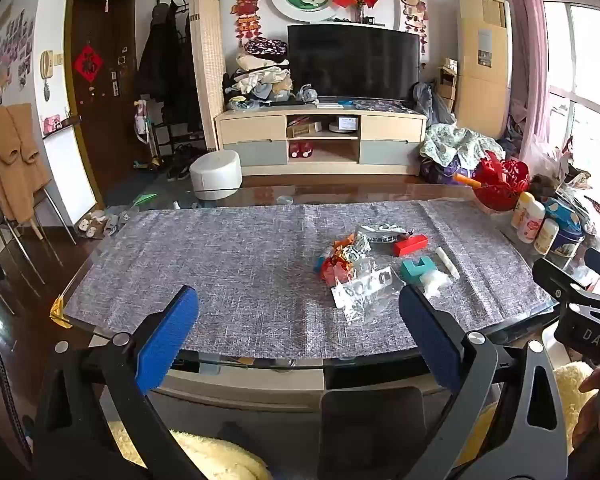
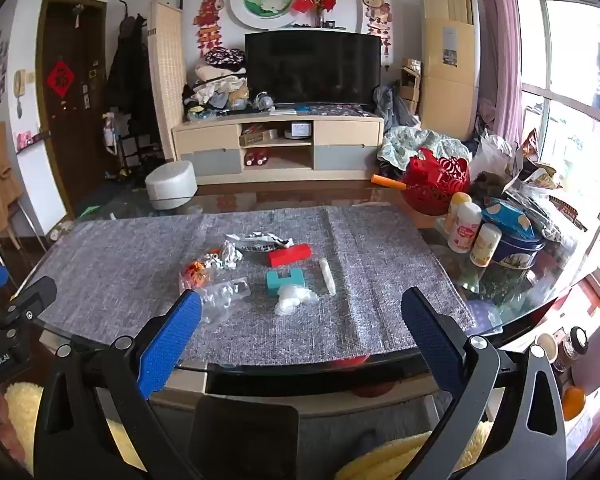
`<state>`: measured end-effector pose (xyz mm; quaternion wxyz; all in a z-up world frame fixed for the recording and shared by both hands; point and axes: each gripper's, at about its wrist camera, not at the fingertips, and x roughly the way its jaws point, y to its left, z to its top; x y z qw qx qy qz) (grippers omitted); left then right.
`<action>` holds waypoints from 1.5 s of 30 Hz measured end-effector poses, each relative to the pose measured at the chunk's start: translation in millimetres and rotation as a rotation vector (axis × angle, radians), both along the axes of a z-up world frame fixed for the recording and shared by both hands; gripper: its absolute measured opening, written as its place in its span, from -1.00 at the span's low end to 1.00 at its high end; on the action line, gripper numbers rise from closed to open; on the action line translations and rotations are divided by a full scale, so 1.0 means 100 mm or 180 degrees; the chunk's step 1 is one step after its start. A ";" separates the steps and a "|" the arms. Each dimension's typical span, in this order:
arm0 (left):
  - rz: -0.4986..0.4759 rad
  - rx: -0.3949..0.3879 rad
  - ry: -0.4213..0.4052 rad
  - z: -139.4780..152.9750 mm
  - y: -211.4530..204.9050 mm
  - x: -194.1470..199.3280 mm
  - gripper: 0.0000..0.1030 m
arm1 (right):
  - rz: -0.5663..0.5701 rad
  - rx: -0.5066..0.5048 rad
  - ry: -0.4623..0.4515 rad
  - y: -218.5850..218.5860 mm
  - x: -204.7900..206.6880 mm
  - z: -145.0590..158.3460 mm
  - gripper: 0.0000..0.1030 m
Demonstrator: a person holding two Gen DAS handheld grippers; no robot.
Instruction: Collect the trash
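A pile of trash lies on the grey table mat [image 1: 220, 264]: a clear plastic wrapper [image 1: 364, 292], an orange-red crumpled wrapper [image 1: 336, 264], a silver foil wrapper [image 1: 380, 234], a white crumpled tissue [image 1: 434, 282] and a white paper roll [image 1: 448, 263]. A red block [image 1: 410, 245] and a teal block [image 1: 418, 270] lie among them. In the right wrist view I see the clear wrapper [image 2: 224, 296], tissue [image 2: 294, 298], red block [image 2: 290, 255] and teal block [image 2: 286, 279]. My left gripper [image 1: 298, 312] and right gripper [image 2: 300, 312] are both open and empty, held at the table's near edge.
A red basket [image 2: 436, 190], white bottles [image 2: 464, 228] and a blue tin [image 2: 516, 250] crowd the table's right side with bags behind. A TV cabinet [image 1: 320, 140] and a white stool [image 1: 216, 174] stand beyond the table. A chair with a coat [image 1: 12, 168] is at the left.
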<state>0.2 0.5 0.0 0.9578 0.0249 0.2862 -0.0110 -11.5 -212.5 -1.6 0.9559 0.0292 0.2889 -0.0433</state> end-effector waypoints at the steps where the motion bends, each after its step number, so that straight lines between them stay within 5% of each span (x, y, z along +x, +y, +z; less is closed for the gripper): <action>1: -0.0002 0.0000 0.0007 0.00 0.00 0.00 0.84 | -0.0002 0.0003 -0.0004 0.00 0.00 0.00 0.94; 45: 0.0040 -0.0044 -0.0041 0.06 0.06 0.00 0.84 | -0.0024 -0.0051 -0.0019 0.01 0.03 0.04 0.94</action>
